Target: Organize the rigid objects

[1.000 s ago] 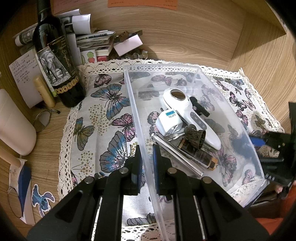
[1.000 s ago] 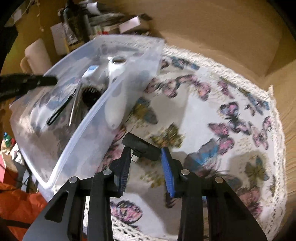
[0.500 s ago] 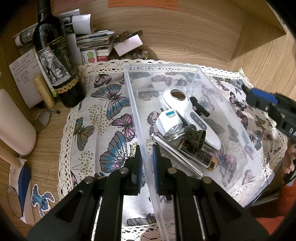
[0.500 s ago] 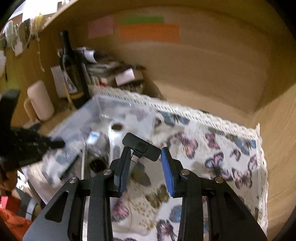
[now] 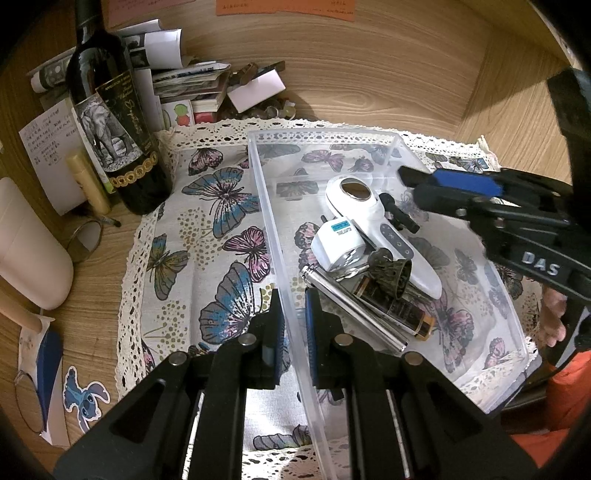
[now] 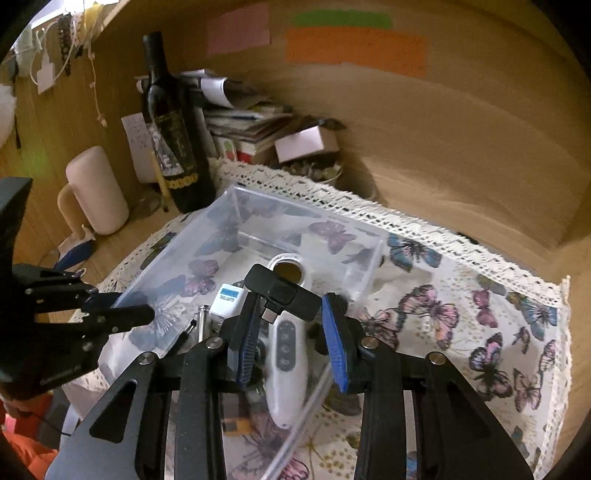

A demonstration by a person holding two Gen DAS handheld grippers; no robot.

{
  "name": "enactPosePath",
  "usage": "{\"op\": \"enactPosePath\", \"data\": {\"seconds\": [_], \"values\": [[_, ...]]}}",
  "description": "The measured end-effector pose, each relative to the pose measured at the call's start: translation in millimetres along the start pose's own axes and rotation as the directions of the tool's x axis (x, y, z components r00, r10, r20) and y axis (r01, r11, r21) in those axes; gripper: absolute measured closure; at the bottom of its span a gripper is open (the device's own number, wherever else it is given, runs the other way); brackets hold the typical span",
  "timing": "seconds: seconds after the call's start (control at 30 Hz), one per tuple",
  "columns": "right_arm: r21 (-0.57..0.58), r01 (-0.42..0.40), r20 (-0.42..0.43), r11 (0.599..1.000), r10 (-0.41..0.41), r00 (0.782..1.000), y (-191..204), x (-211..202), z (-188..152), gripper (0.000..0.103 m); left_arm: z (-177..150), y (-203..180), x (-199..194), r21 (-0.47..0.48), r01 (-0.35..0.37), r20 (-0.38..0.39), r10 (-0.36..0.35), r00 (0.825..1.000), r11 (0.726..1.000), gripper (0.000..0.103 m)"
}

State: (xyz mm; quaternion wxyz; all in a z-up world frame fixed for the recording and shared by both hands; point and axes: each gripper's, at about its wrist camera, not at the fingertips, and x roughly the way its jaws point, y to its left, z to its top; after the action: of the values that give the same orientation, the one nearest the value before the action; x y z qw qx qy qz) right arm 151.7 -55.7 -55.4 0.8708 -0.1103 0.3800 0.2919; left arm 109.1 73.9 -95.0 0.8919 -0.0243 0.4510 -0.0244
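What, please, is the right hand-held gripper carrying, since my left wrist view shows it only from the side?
Observer: The right hand-held gripper holds a small black adapter with a metal plug at its fingertips.
Operator: Where is it hanging?
Observer: Over the clear plastic box, directly above the white handheld device with a round window.
Operator: Is anything on the wall beyond my view?
Observer: A green paper strip sits above the orange paper strip.

Home desk nook: wine bottle (image 5: 107, 110), papers (image 5: 188, 79).
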Motion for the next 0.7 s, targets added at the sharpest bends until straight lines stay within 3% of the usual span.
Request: {"op": "enactPosePath", "data": {"seconds": [0.17,0.23,0.3,0.7], "values": [[0.017,-0.004,-0.028,1.0,0.005,1.0,0.1,9.5,-0.4,0.071,-0.2,-0.1,-0.1,0.0,-0.001,0.001,0.001,1.0,1.0,0.092],[0.025,-0.011,-0.031,1.0,0.012,0.999,-1.1,8.6,-0.9,0.065,-0.3,0.2,-0.3,0.002,-0.002,0.003,0.002,1.0,1.0,0.092],[0.032,-0.013,-0.011,0.999,0.014,1.0,-2.1,2.3,-2.3,0.058,-0.9,0.3,-0.8,0.002,-0.004,0.006,0.004,1.0,1.0,0.092],[0.056,-0.009,0.136,0.998,0.002,0.991,-5.0,-55.6,-8.3,0.041,6.2,-4.1,-28.5,-0.007,-0.038,0.082,0.039,0.996,0.999,0.092]]}}
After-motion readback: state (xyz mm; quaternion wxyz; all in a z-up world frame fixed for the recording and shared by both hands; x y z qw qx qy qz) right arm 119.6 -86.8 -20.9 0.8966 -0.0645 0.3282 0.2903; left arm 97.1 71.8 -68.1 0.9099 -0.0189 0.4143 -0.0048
